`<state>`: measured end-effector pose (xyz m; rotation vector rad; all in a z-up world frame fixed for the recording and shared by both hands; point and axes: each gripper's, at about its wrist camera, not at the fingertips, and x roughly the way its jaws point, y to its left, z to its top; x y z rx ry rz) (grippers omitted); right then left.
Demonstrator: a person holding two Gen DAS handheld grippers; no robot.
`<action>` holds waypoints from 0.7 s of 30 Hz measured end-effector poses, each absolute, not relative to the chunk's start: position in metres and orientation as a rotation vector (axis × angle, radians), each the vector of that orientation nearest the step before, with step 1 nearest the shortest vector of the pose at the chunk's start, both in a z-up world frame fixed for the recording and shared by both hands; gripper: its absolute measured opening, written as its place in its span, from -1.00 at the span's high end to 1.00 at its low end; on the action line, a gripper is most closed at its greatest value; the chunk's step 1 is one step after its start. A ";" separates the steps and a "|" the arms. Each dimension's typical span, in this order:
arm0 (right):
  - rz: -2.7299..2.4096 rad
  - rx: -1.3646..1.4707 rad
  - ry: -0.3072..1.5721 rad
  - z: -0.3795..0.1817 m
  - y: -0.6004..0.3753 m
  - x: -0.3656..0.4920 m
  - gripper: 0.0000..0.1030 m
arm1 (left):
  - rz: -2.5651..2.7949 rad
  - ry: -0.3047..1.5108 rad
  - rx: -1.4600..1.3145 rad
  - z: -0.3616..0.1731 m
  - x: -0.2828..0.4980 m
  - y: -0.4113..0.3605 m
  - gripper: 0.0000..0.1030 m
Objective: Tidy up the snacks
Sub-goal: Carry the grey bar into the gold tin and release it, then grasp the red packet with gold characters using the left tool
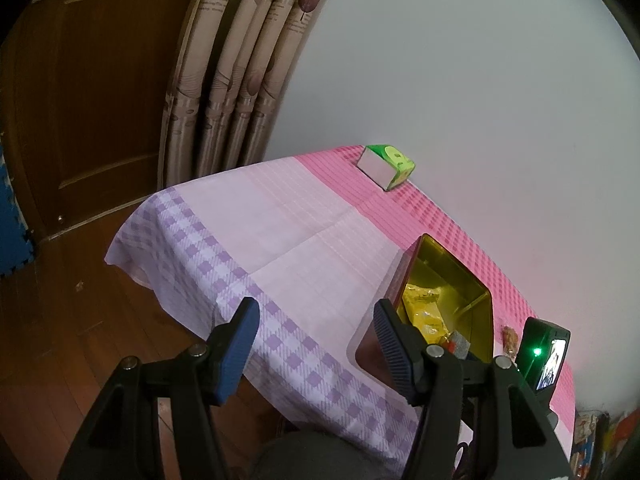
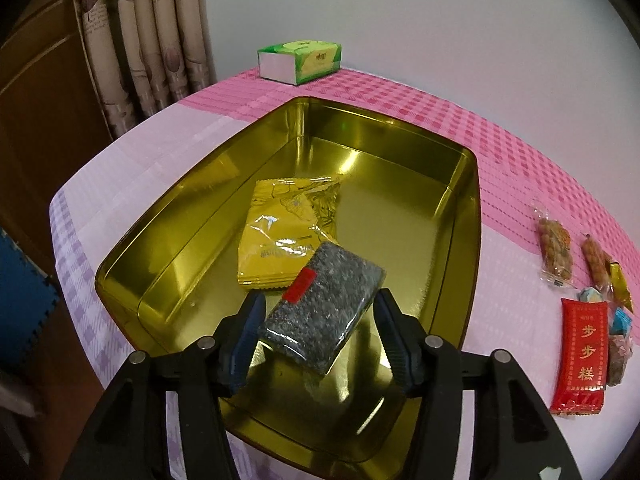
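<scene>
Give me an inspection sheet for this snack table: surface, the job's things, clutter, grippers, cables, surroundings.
Surface: table under a checked cloth, pink, lilac at the near edge.
Job's things: open gold tin holding a yellow packet with a grey packet lying partly over it. Outside the tin, on the cloth to its right: two clear nut bars, a red packet and some small wrapped sweets.
Clutter: green tissue box at the far edge.
Grippers: left gripper open, holding nothing, near the tin's left side; right gripper open, astride the grey packet, contact unclear.
Cables: nothing seen.
Surroundings: white wall, curtain, wooden door, wooden floor.
</scene>
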<state>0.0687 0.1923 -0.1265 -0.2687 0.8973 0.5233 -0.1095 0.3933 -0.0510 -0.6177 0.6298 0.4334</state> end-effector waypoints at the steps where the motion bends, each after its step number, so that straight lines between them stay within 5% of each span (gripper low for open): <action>1: 0.535 -0.261 0.894 -0.125 0.192 0.068 -0.24 | 0.434 0.626 -0.616 -0.050 -0.110 0.392 -0.18; 2: 0.545 -0.250 0.885 -0.123 0.191 0.067 -0.41 | 0.433 0.624 -0.613 -0.050 -0.110 0.391 -0.18; 6: 0.550 -0.216 0.780 -0.088 0.173 0.057 -0.44 | 0.426 0.616 -0.587 -0.046 -0.110 0.385 -0.18; 10: 0.499 -0.133 0.682 -0.043 0.118 0.058 -0.71 | 0.404 0.607 -0.547 -0.040 -0.109 0.374 -0.18; 21: -0.102 0.206 0.745 -0.079 -0.183 0.046 -0.75 | 0.112 0.678 -0.297 -0.037 -0.084 0.276 -0.18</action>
